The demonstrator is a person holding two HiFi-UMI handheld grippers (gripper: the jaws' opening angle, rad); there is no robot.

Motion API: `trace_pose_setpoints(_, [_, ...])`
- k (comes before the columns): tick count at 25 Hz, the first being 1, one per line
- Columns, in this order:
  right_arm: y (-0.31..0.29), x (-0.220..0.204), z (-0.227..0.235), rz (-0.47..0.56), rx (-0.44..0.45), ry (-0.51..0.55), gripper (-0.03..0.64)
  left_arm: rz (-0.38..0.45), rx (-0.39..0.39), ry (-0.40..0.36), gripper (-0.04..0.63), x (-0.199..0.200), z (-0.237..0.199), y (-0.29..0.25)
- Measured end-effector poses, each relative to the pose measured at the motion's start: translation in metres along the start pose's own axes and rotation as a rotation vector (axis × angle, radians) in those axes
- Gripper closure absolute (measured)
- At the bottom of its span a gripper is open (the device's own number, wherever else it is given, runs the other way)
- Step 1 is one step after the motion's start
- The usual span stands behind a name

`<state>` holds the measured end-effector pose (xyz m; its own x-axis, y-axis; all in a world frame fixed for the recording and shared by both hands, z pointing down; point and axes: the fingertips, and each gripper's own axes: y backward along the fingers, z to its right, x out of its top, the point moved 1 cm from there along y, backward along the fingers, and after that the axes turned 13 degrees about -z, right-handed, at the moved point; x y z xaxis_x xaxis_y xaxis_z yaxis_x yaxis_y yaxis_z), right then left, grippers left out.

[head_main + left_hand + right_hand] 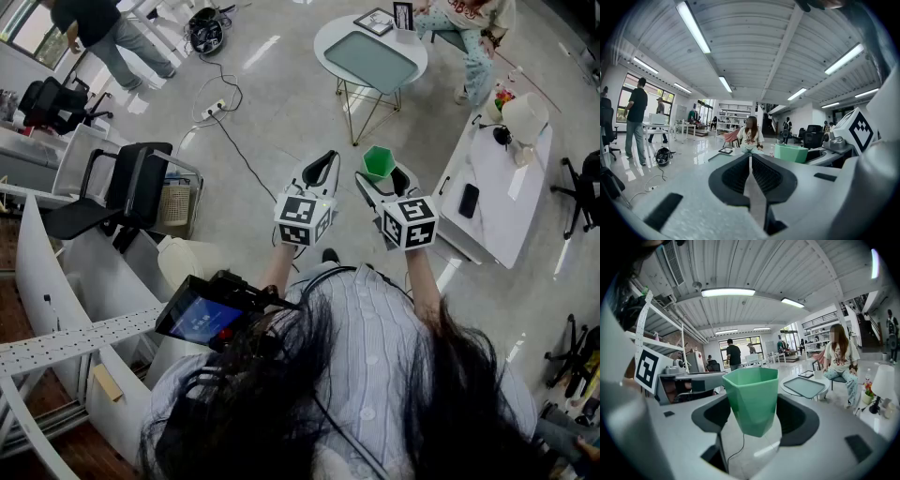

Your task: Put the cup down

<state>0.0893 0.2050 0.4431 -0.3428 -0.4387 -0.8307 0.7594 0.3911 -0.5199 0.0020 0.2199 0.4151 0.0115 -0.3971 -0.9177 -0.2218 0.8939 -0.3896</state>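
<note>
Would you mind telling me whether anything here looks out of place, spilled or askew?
Nothing spilled or damaged. The green cup sits upright in the right gripper, held in mid-air over the floor. A power strip and its cable trail loosely across that floor.

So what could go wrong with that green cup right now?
The right claw holds the green cup by its lower part, up in the air over hard floor; a slip could drop it. A cable trails across the floor near the round table, so someone walking there might trip.
</note>
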Motion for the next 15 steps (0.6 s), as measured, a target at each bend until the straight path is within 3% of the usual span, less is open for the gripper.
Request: trace_pose_setpoints(15, [-0.032,0.003,-0.011,0.000,-0.017,-0.062,0.298,-0.024,-0.051,0.031,0.569,-0.017,-0.026,0.003])
